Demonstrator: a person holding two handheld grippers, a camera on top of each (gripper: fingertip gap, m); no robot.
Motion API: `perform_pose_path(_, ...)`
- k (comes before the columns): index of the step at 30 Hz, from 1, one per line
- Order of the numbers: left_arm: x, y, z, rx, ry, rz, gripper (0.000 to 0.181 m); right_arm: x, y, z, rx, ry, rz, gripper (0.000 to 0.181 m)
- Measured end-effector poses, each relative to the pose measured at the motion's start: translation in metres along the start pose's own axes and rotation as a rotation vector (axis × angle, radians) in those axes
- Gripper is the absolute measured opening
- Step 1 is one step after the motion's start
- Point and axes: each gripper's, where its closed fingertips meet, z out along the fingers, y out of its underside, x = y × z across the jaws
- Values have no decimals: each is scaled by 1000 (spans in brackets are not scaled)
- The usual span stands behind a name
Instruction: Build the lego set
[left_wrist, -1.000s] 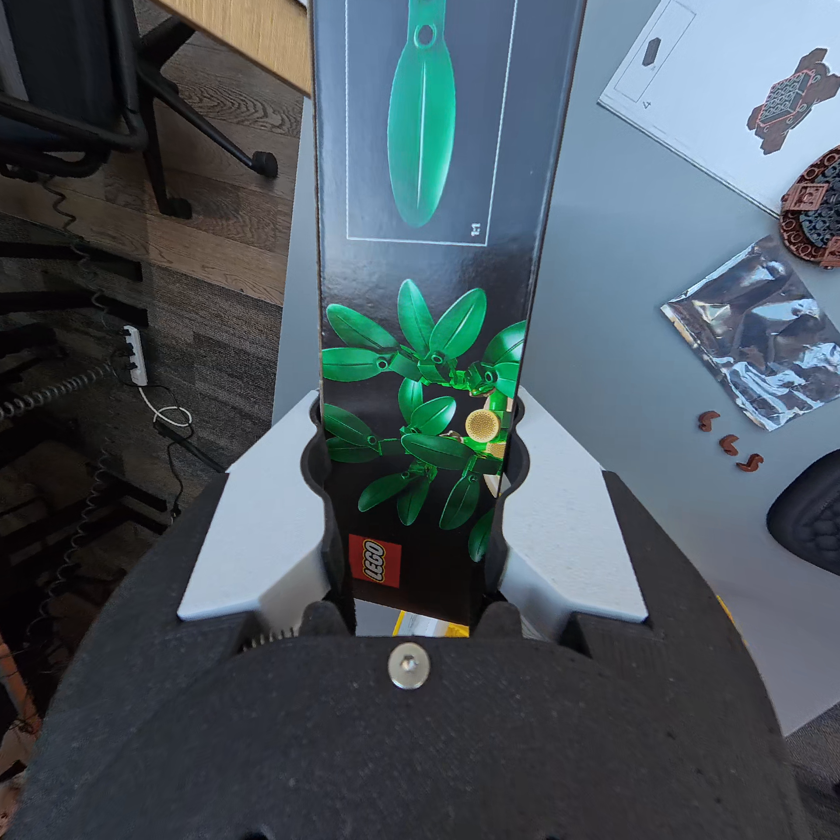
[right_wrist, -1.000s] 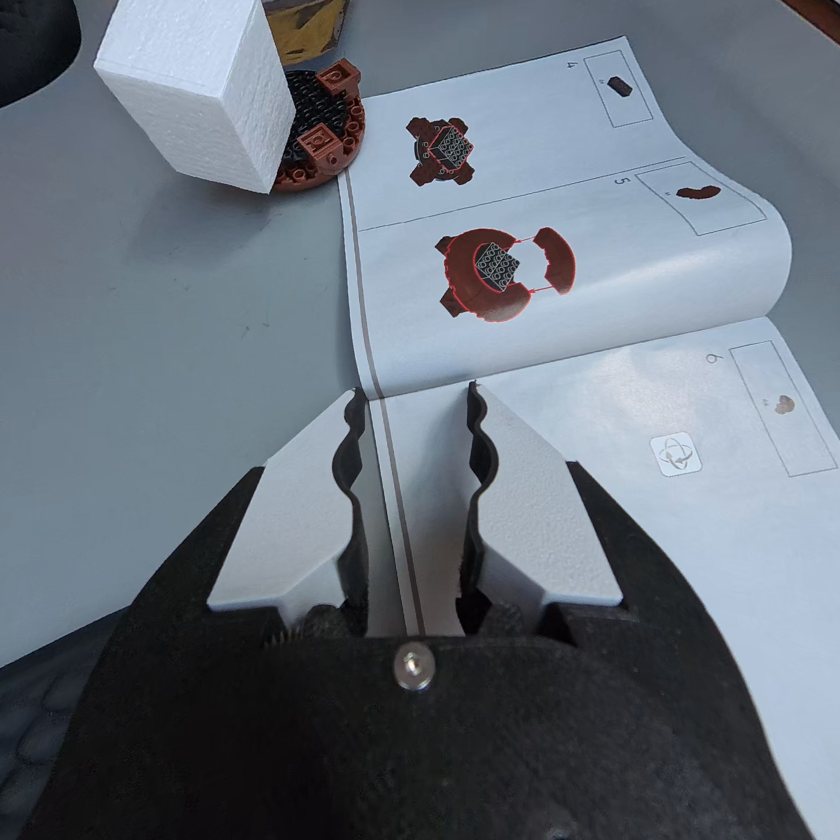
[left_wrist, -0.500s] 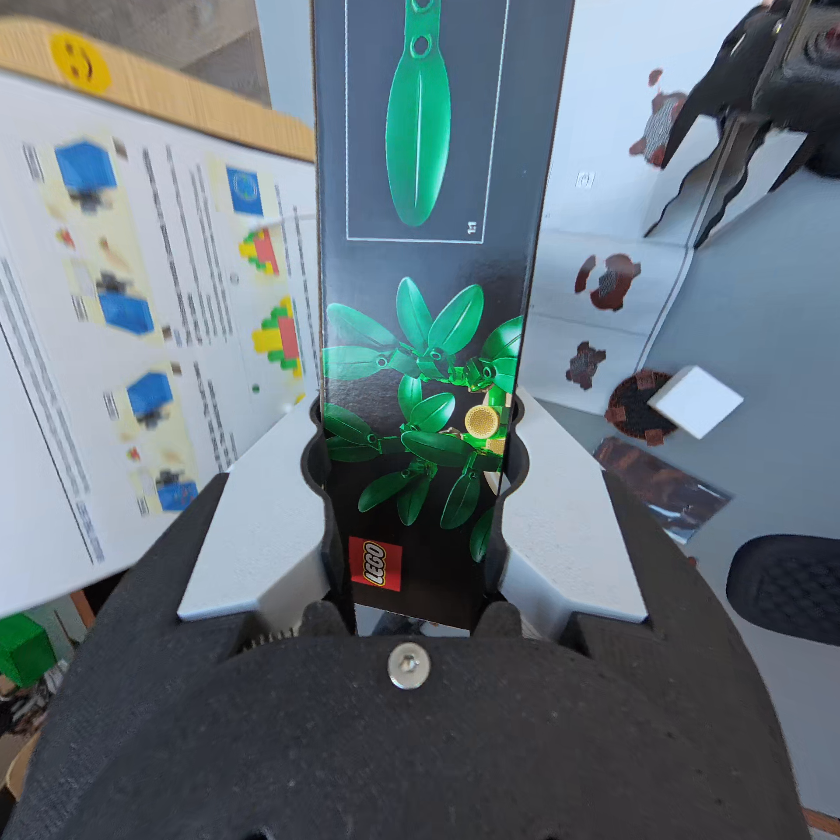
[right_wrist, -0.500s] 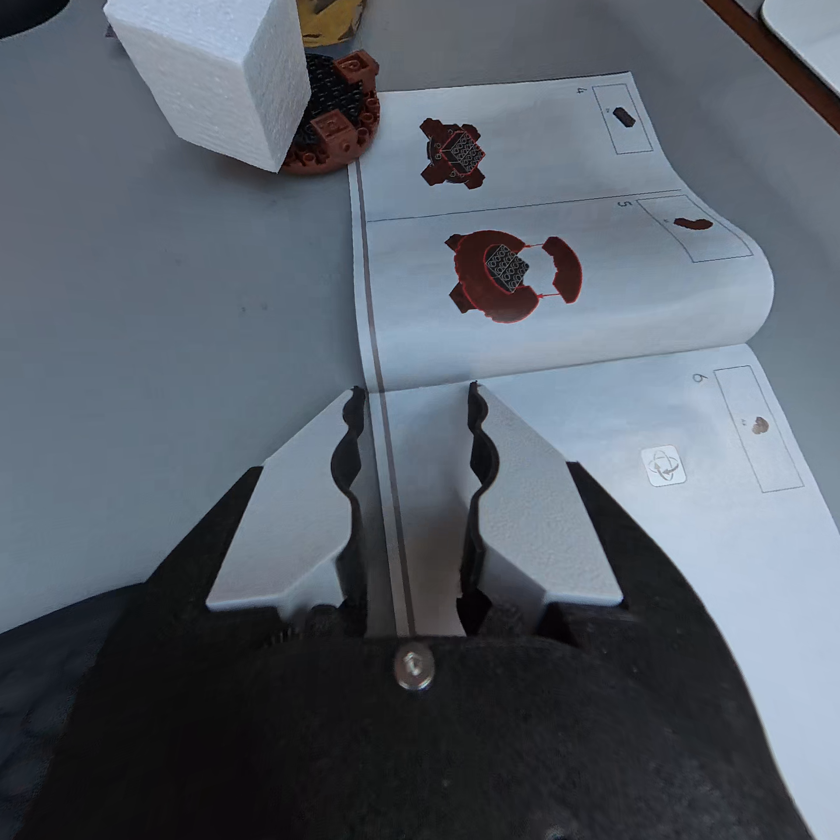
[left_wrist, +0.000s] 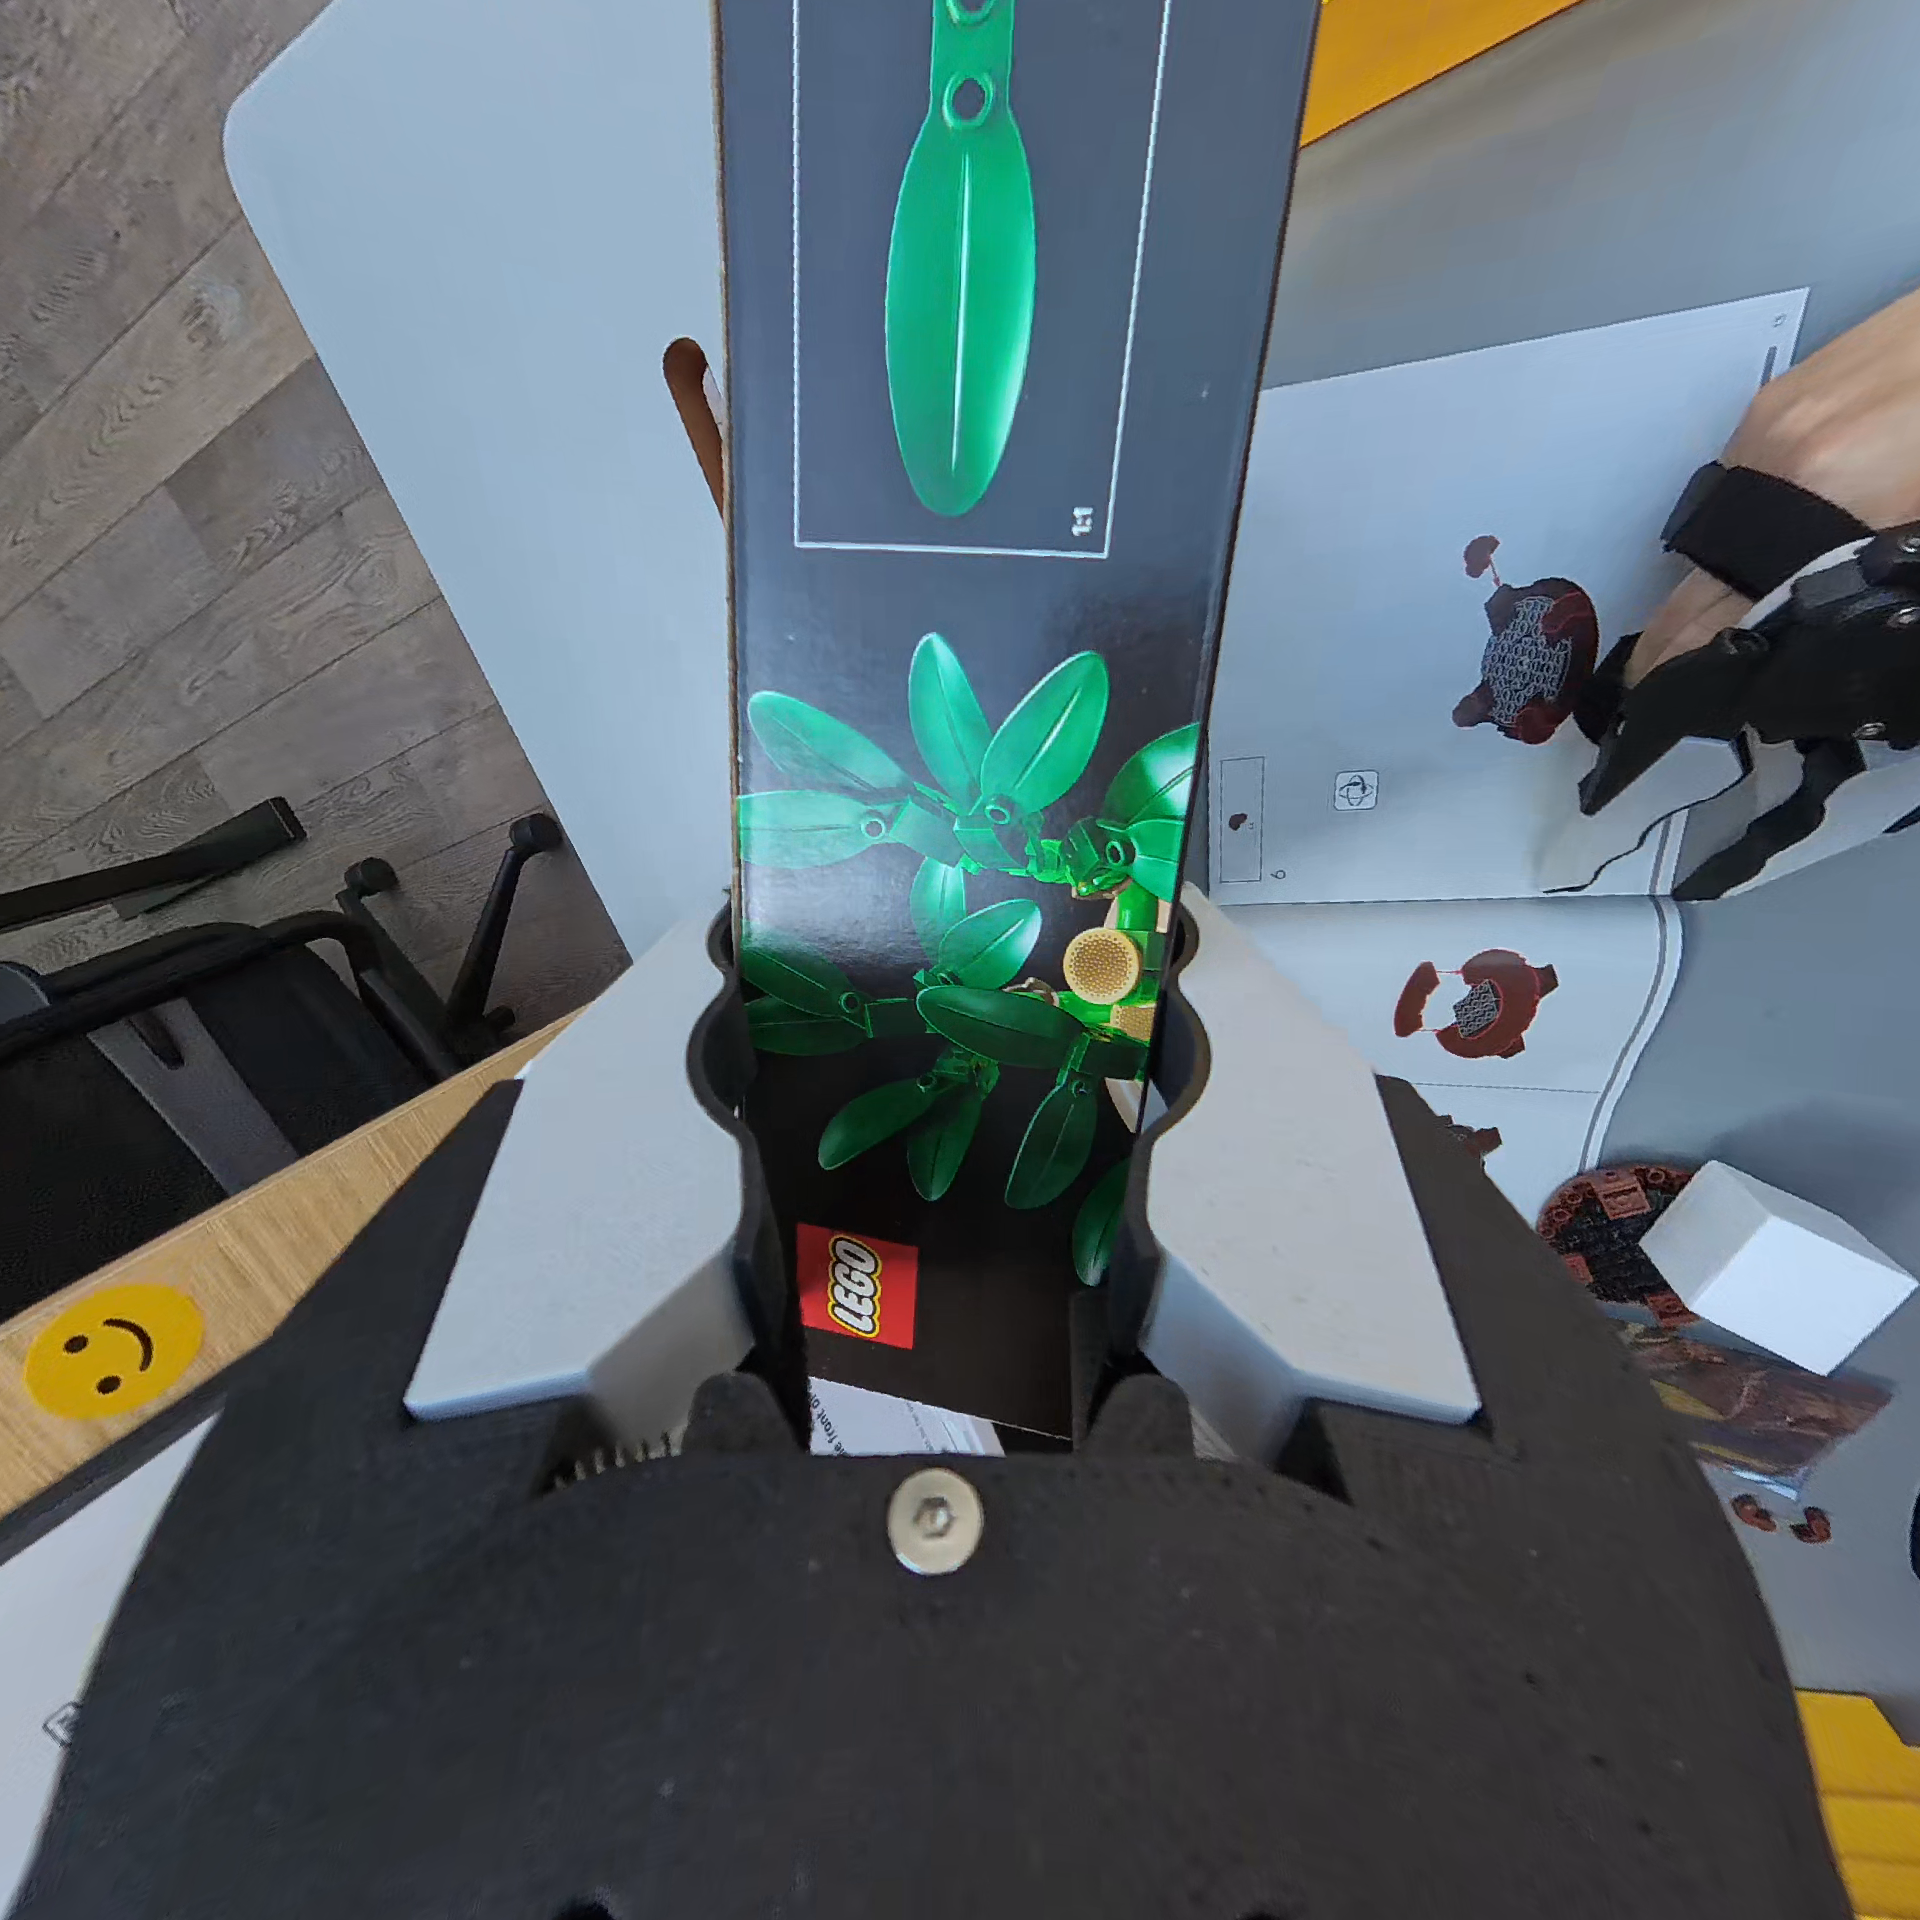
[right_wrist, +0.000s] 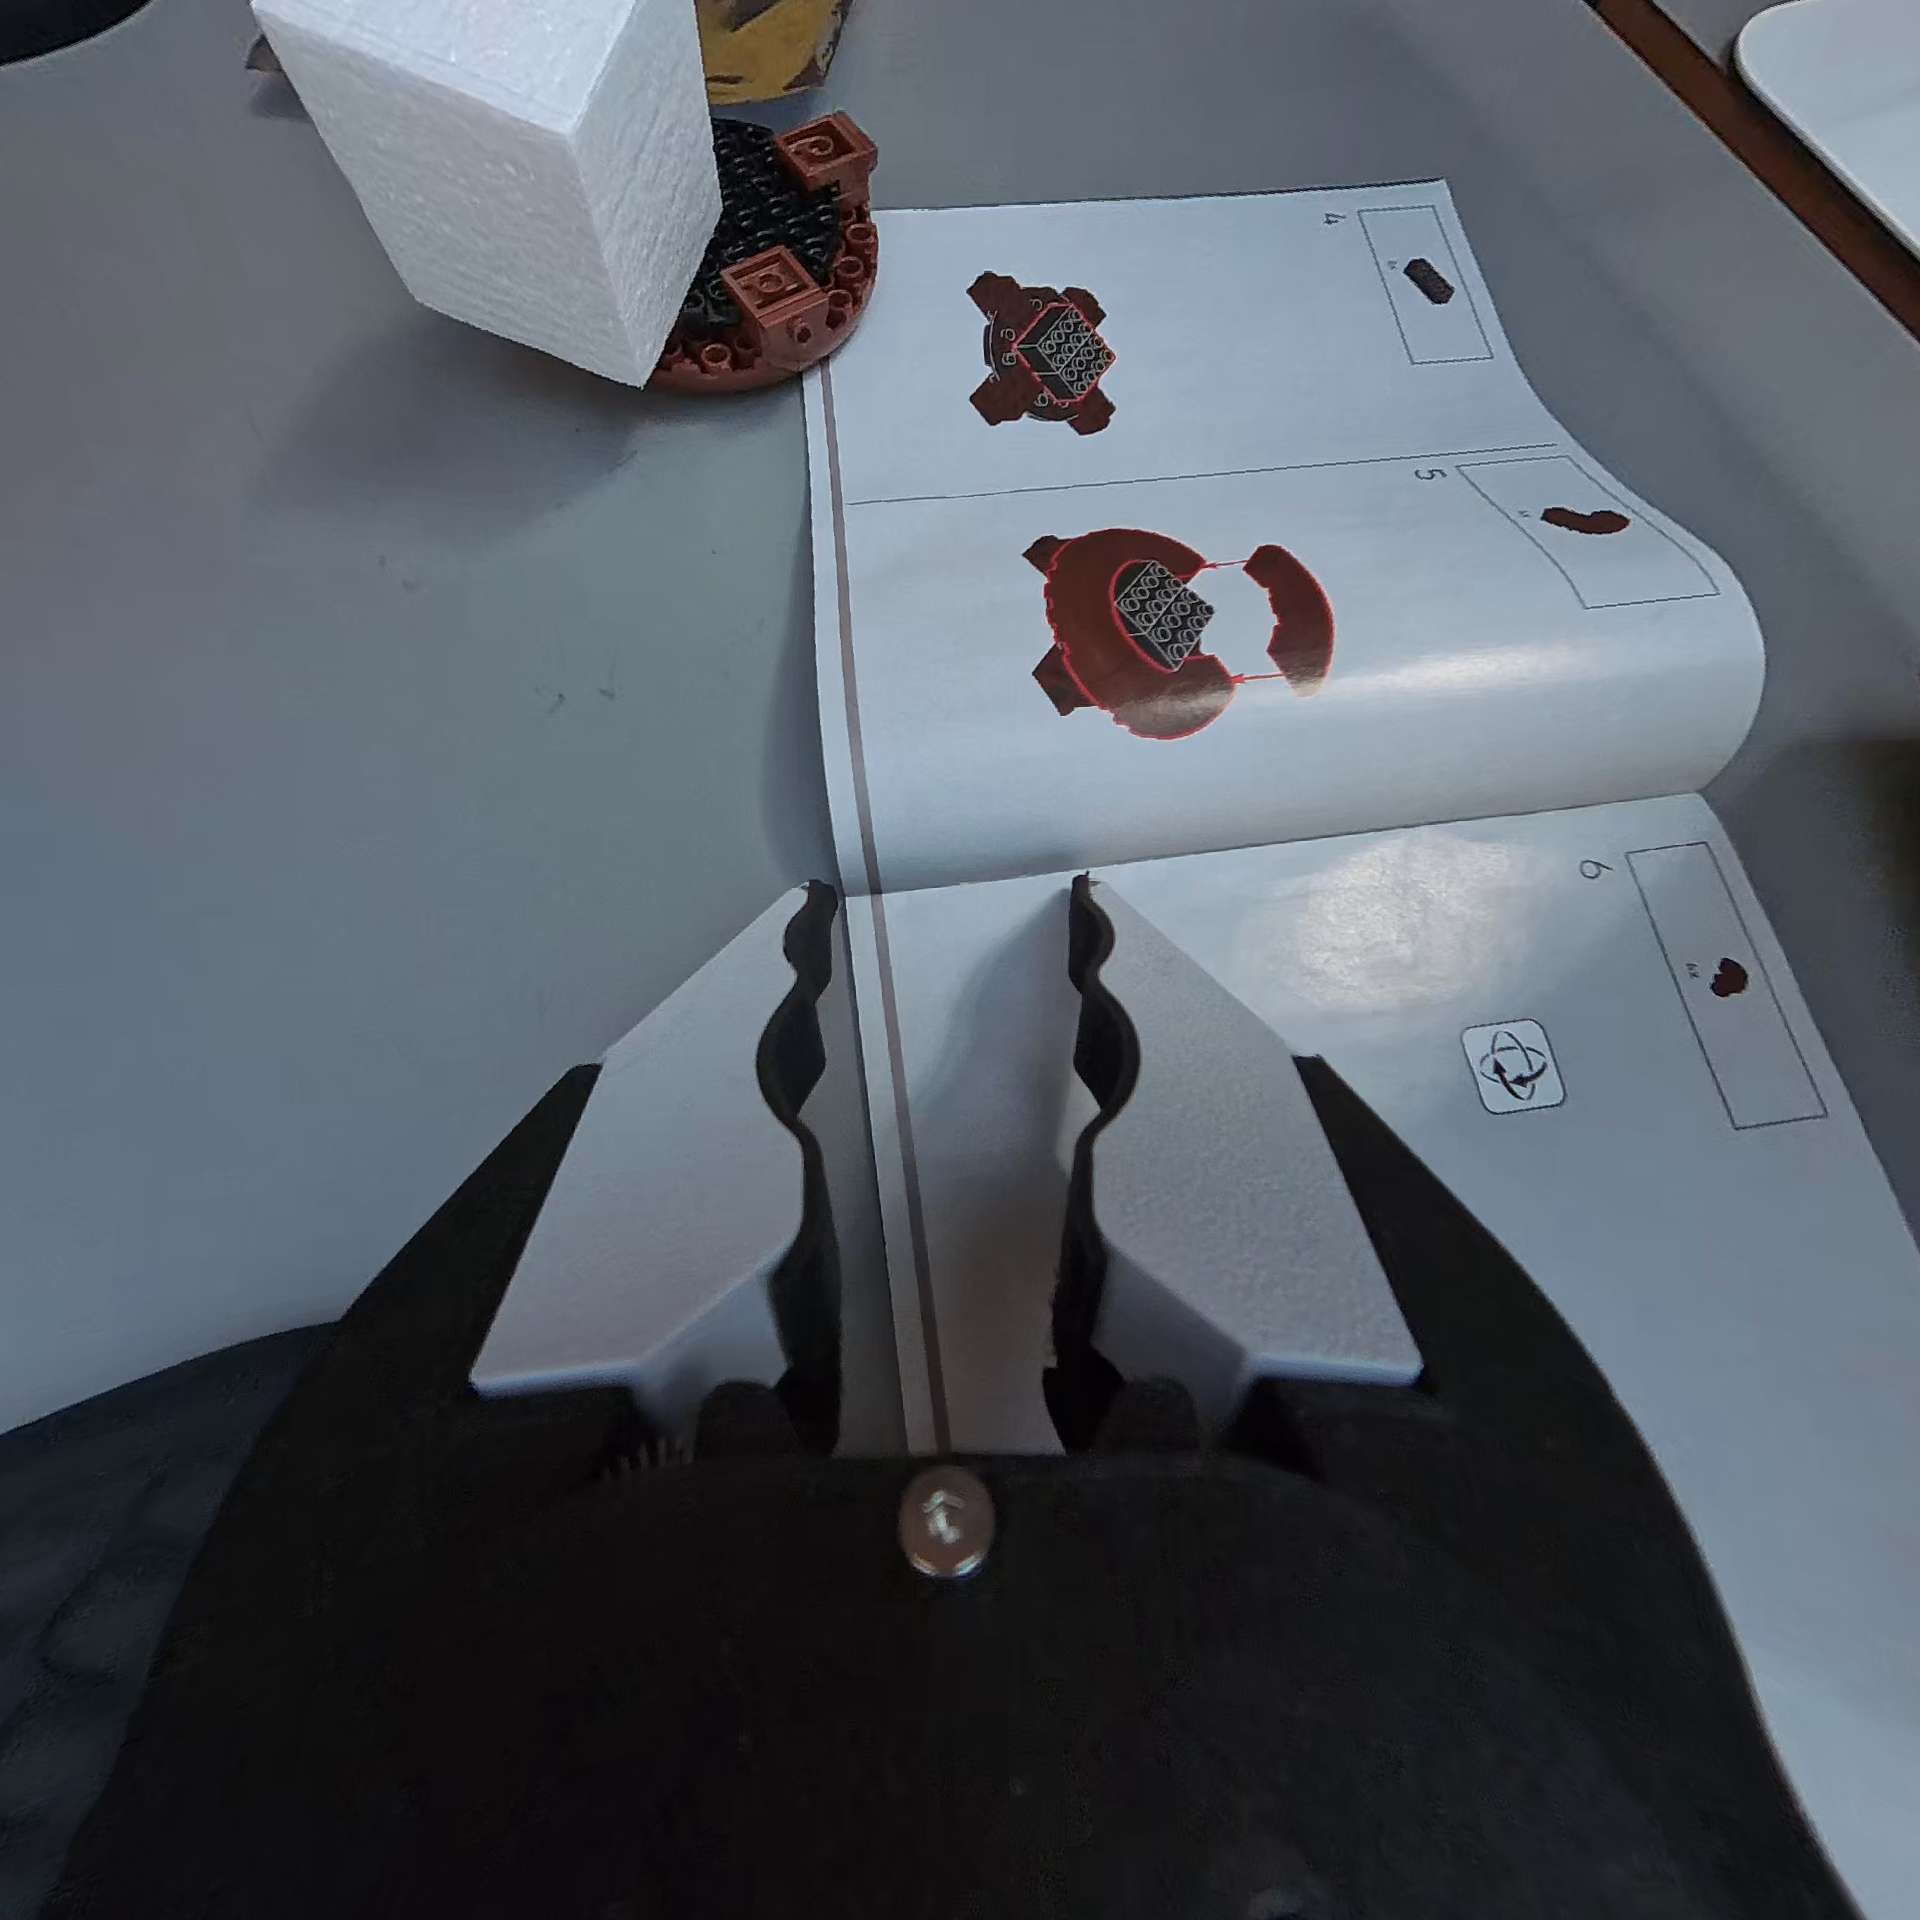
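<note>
My left gripper (left_wrist: 951, 914) is shut on a tall black Lego box (left_wrist: 977, 623) printed with green leaves and holds it upright above the grey table. My right gripper (right_wrist: 951, 888) is open and empty, fingers apart over the open instruction booklet (right_wrist: 1247, 416), straddling its margin line. It also shows in the left wrist view (left_wrist: 1652, 842), tips down on the booklet (left_wrist: 1403, 582). The round brown and black build (right_wrist: 790, 260) sits at the booklet's far left corner. A white foam block (right_wrist: 499, 156) leans over part of it. Both also show in the left wrist view: the build (left_wrist: 1600, 1236) and the block (left_wrist: 1766, 1268).
A crumpled foil bag (left_wrist: 1766, 1403) and small brown pieces (left_wrist: 1787, 1522) lie near the build. A wooden desk edge with a yellow smiley sticker (left_wrist: 109, 1351) and an office chair (left_wrist: 208, 987) are at the left. A person's hand (left_wrist: 1829, 436) holds the right gripper. From my right tips it is roughly 12 centimeters to the white foam block (right_wrist: 499, 156); from my left, 35 centimeters.
The left wrist view has swung with the box still held: from floor and table, past a printed sheet, to the booklet and right gripper. The right gripper has edged towards the build.
</note>
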Motion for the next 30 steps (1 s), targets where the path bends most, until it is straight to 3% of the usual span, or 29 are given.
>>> perform_pose_path(4, -14, 1, 3, 24, 21, -20, 77, -1, 0, -1, 0, -3, -2, 45)
perform_pose_path(9, -17, 21, 11, -36, 4, 37, 77, -1, 1, -1, 0, -3, -2, 46)
perform_pose_path(16, -18, 20, 6, 5, -39, 10, 80, -1, 0, 0, 1, -3, -1, 46)
perform_pose_path(24, -21, 13, -27, 161, -76, -79, 88, -1, -1, 1, -1, 5, 13, 47)
perform_pose_path(28, -17, 15, -55, 259, -94, -143, 88, -1, -6, 6, -4, 9, 74, 66)
perform_pose_path(30, -10, 20, -74, 315, -113, -170, 88, 1, -7, 8, -7, 34, 81, 66)
